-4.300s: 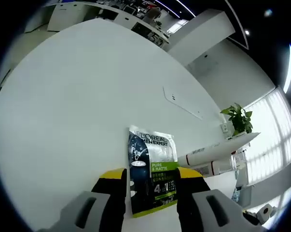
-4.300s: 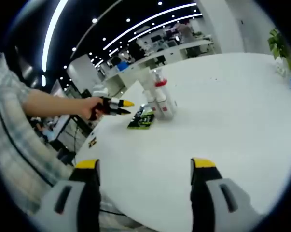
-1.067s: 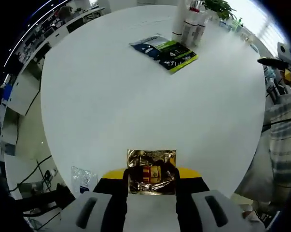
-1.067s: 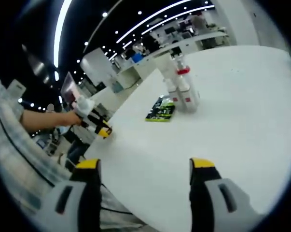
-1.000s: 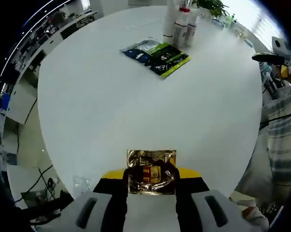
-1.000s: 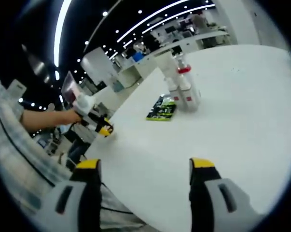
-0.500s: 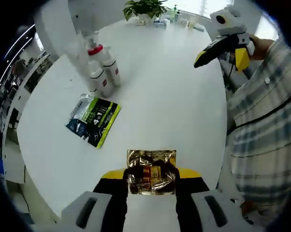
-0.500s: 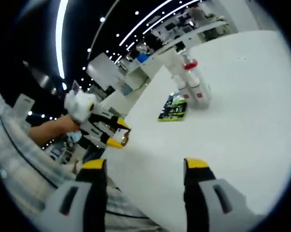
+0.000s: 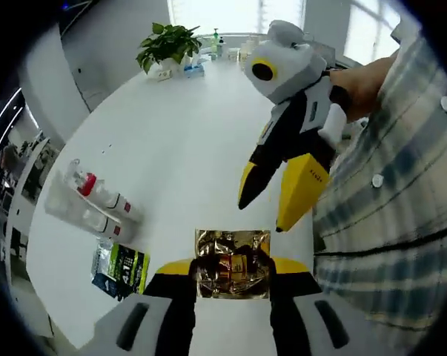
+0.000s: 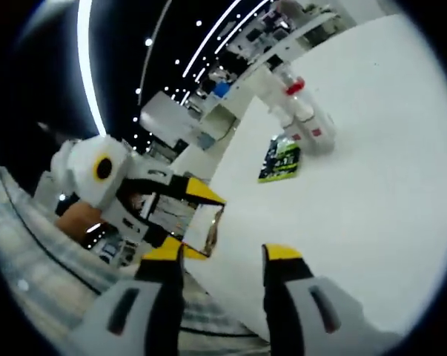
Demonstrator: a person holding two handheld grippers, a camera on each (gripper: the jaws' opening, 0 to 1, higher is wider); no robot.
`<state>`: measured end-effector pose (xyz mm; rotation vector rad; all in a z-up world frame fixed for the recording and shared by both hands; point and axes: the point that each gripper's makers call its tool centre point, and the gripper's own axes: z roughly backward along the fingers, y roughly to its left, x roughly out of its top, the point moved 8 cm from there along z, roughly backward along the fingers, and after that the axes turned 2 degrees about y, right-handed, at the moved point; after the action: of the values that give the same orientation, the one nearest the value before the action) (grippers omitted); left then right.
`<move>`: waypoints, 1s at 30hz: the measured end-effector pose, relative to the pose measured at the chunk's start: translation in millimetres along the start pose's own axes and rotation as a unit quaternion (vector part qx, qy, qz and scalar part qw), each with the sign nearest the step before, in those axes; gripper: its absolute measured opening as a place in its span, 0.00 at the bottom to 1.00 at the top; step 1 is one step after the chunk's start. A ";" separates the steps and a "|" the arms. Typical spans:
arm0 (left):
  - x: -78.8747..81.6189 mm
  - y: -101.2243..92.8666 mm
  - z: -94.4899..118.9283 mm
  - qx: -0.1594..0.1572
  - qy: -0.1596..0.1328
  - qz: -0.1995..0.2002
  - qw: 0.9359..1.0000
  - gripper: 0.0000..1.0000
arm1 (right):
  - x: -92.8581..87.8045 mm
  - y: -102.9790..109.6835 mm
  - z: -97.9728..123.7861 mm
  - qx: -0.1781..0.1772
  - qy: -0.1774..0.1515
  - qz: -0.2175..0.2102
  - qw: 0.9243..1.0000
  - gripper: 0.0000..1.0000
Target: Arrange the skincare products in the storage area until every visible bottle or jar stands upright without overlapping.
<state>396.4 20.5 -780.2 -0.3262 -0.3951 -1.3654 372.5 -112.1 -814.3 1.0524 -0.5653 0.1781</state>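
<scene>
Crinkled gold foil sachet (image 9: pixel 233 263) pinched tight in left gripper (image 9: pixel 233 276), lifted above round white table (image 9: pixel 179 148). Beyond, white red-capped bottles (image 9: pixel 97 202) grouped beside flat green-and-black pouch (image 9: pixel 121 268); upright or tipped, impossible to say. Right gripper (image 10: pixel 222 261) parted, holding nothing. Sachet unplaced; arranging looks unfinished. Sachet label unreadable.

Daylight from windows (image 9: pixel 230 15) ahead of my left claw washes out the white table (image 9: pixel 179 148); ceiling strip lights (image 10: pixel 90 67) glare beside my right claw. Fisheye edges bend and blur.
</scene>
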 end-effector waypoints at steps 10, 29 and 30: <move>28.6 -18.4 -4.0 -0.008 -0.011 -0.045 0.999 0.39 | 0.3 1.8 3.0 0.017 -0.003 -0.031 0.999 0.19; 18.9 -15.5 0.7 0.000 -0.067 0.062 0.996 0.47 | 8.2 2.6 19.8 0.015 -0.032 -0.023 0.999 0.00; 16.2 -14.0 1.2 -0.006 -0.076 0.081 0.994 0.47 | 9.6 2.4 21.2 0.016 -0.039 -0.023 0.999 0.00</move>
<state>385.1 4.3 -771.8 -0.4650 -0.4771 -1.1884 372.1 -130.4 -799.6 1.1059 -0.6089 0.1056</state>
